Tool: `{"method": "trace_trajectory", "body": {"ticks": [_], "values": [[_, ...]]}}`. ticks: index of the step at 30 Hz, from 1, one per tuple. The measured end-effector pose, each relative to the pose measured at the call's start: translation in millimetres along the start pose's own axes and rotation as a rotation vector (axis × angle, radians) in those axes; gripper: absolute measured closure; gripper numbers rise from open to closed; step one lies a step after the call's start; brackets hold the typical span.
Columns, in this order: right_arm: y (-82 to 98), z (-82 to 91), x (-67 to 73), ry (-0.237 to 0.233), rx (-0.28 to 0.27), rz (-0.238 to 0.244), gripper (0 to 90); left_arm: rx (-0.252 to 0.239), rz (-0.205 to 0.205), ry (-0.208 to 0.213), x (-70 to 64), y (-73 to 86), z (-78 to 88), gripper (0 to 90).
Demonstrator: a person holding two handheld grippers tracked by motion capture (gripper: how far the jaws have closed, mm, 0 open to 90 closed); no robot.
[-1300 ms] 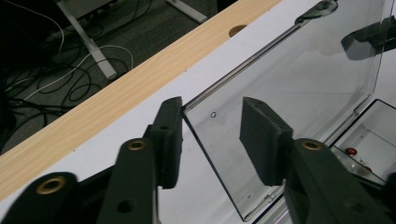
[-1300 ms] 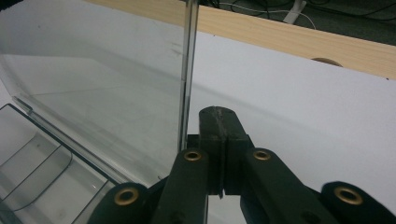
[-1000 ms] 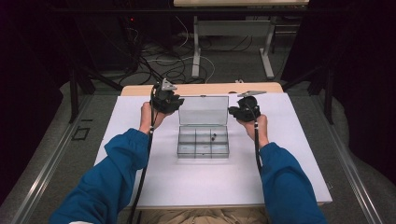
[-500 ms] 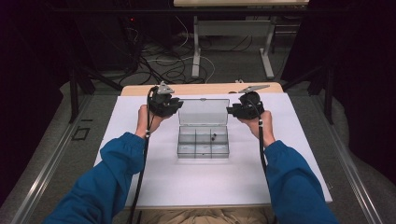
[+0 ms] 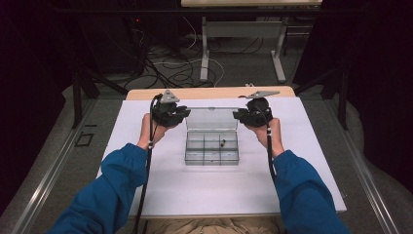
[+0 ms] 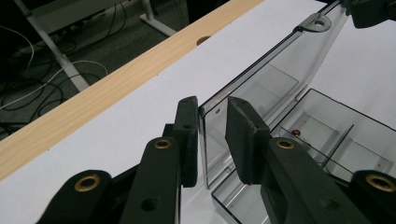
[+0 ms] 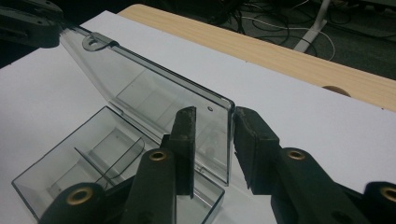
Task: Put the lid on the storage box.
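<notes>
Clear plastic box (image 5: pixel 212 146) sits at frame centre on the white table (image 5: pixel 146 185), lid (image 5: pixel 212 119) upright between open left gripper (image 6: pixel 212 135) and right gripper (image 7: pixel 212 149), neither pressing; both should lower it evenly.

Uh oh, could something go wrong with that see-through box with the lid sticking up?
Maybe. The lid stands upright with each gripper's jaws around one of its corners, but gaps show beside the pads, so it could slip free and flop. The left gripper and right gripper sit at opposite ends; uneven pushing might twist the hinge. A tiny part lies loose in the box; a jolt could bounce it out.
</notes>
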State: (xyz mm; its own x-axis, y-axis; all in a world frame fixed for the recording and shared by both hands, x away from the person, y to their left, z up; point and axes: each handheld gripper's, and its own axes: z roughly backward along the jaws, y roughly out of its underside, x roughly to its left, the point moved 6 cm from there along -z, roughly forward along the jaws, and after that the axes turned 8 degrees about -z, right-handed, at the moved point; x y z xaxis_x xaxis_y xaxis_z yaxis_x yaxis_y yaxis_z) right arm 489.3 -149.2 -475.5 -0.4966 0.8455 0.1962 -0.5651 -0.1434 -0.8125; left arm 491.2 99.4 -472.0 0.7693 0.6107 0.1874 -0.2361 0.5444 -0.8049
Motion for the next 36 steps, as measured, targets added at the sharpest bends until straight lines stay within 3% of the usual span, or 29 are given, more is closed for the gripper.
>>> {"method": "trace_trajectory", "body": {"ticks": [10,20,36], "values": [[13.2,7.6,10.3,0.013,0.014,0.052,69.5,-0.010,-0.049,0.020,-16.6,8.1,9.6,73.2],[28.0,12.9,15.2,-0.012,0.049,0.079,67.9,-0.012,-0.100,0.016,-33.2,20.5,14.3,70.1],[45.2,17.0,22.3,-0.014,0.068,0.123,64.3,0.025,-0.104,0.050,-44.1,43.1,16.9,69.5]]}}
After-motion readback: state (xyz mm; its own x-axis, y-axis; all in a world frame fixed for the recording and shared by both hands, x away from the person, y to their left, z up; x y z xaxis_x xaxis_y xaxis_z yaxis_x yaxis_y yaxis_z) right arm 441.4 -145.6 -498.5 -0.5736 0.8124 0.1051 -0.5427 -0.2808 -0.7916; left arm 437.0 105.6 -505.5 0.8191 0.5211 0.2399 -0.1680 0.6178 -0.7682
